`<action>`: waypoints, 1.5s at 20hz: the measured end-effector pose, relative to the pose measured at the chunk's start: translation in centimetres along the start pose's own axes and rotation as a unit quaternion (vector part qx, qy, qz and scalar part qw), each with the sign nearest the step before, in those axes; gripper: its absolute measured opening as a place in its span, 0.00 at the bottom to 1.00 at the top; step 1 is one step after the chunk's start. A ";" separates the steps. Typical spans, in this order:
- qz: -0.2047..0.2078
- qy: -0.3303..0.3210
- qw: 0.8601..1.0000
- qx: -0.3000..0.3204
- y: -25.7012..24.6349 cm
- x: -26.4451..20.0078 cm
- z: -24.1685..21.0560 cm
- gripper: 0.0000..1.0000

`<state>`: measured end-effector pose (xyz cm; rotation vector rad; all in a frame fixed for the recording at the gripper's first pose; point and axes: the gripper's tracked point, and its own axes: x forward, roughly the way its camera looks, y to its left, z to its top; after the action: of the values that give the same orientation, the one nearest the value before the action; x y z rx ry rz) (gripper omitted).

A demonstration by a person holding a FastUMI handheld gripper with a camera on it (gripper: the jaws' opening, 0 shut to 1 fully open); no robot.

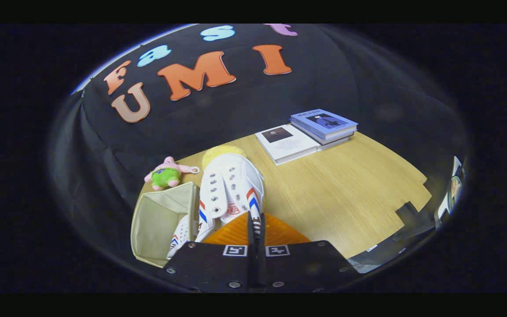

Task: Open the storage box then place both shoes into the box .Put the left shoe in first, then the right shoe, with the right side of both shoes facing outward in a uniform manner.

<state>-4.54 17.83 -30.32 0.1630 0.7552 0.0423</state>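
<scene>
The beige storage box (159, 222) is sitting open at the bench's (350, 193) left edge, one white shoe (182, 237) lying inside. The gripper (255, 229), fingers nearly together, is pinching the second shoe (231, 189) above the box. A plush toy (167, 174) and books (306, 134) are lying beyond.

pink and green plush toy (167, 173), stacked books (306, 133) on wooden table (350, 189)

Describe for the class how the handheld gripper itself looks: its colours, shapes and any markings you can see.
The gripper has a broad black body with a flat, angular top plate dotted with round silver screw heads. Two square black-and-white coded markers sit side by side near its front edge. From there two orange, ribbed, wedge-shaped fingers run forward, with dark inner edges along the narrow seam between them.
</scene>
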 end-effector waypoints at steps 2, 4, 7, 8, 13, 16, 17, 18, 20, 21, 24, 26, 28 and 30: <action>0.013 -0.008 1.000 -0.006 3.0 -0.7 -0.1 0.01; 0.021 -0.008 1.000 -0.013 5.3 -1.0 -0.8 0.01; 0.022 -0.006 0.999 -0.032 8.0 -0.7 -2.2 0.01; 0.023 -0.001 0.999 -0.038 8.7 -0.5 -2.9 0.01; 0.016 0.024 0.998 -0.057 10.4 0.9 -6.2 0.02; 0.000 0.046 0.997 -0.068 9.9 1.6 -7.7 0.03; 0.000 0.056 0.996 -0.072 9.9 1.6 -8.2 0.04; 0.020 0.051 0.996 -0.066 11.0 1.4 -7.9 0.13; 0.040 0.016 0.997 -0.070 12.3 0.3 -5.4 0.33; 0.038 0.002 0.996 -0.082 12.1 0.3 -4.5 0.54; 0.044 -0.022 0.994 -0.093 11.4 -0.8 -1.9 0.99; 0.038 -0.041 0.993 -0.100 10.3 -1.2 0.3 0.99; 0.037 -0.055 0.992 -0.107 9.1 -1.6 2.2 0.99; 0.036 -0.074 0.991 -0.110 7.8 -2.3 4.7 0.99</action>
<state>-2.83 24.69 -24.12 -0.0169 0.5909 0.1786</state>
